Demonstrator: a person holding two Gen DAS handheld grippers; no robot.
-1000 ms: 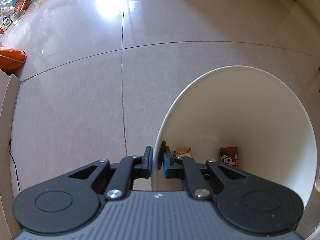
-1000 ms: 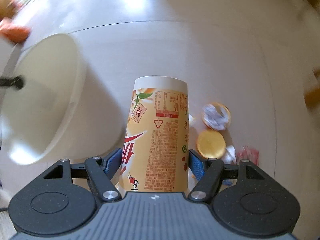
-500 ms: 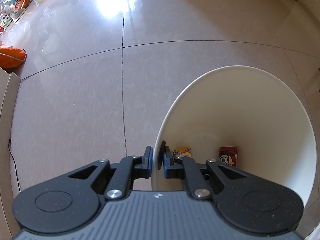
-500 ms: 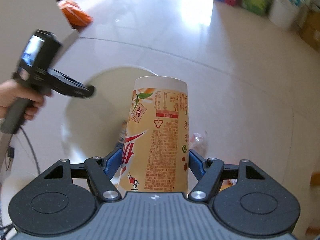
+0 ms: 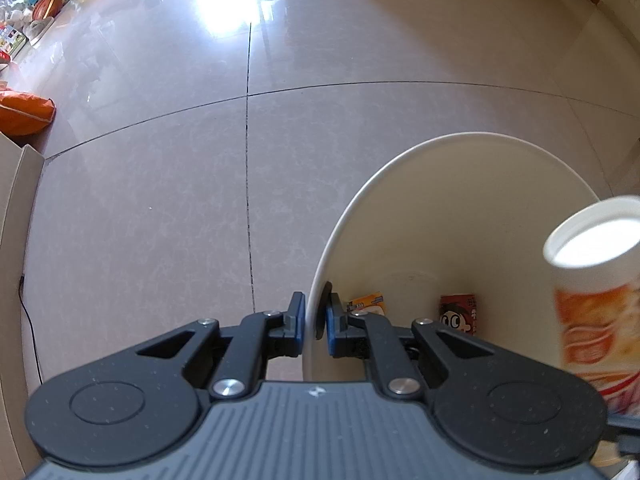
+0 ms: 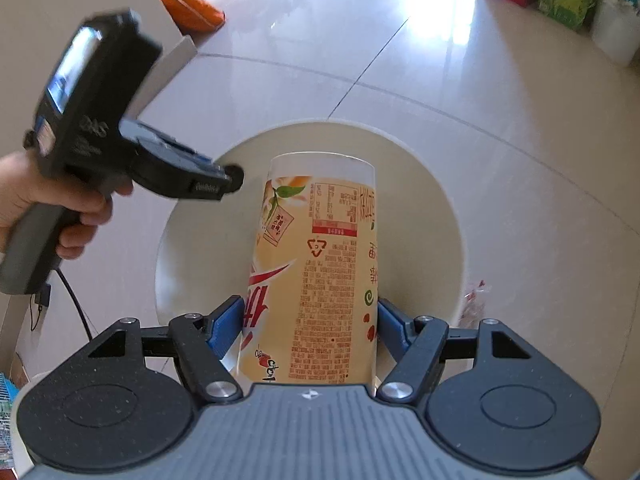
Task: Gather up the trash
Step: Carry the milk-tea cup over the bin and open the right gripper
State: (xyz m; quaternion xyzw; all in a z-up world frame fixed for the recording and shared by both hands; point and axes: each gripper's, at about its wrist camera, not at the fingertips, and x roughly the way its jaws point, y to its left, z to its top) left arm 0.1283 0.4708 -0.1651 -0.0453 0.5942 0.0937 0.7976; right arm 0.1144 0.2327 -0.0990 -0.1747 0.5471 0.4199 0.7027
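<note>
While the tiled floor (image 5: pixel 160 200) spreads wide and bare around everything, the white bin (image 6: pixel 436 200) is the biggest thing that matters, its round mouth open to both cameras; the left gripper (image 5: pixel 316 316) has its jaws pinched tight on the bin's near rim, one pad outside the wall and one inside, so the bin is steadied from that side; in the right wrist view that same tool shows as a dark pistol-shaped body in a person's hand (image 6: pixel 36 196), its tip at the rim.

Next in size is the paper cup (image 6: pixel 316 272), a tall yellow-orange printed cup; the right gripper (image 6: pixel 310 320) grips it by the lower body, blue pads pressed on either flank, jaws spread wide to fit its girth; the cup's long axis runs straight out along the fingers and points steeply down, its far end hanging over the bin's mouth, inside the ring of the rim as seen from above; from the left wrist view it appears at the right edge, blurred, above the opening.

Smallest, at the bin's bottom, lie a red can (image 5: pixel 458 314) and an orange packet (image 5: pixel 368 302); judged so, the drop needs only a release, the right hand being the one placed for it.
</note>
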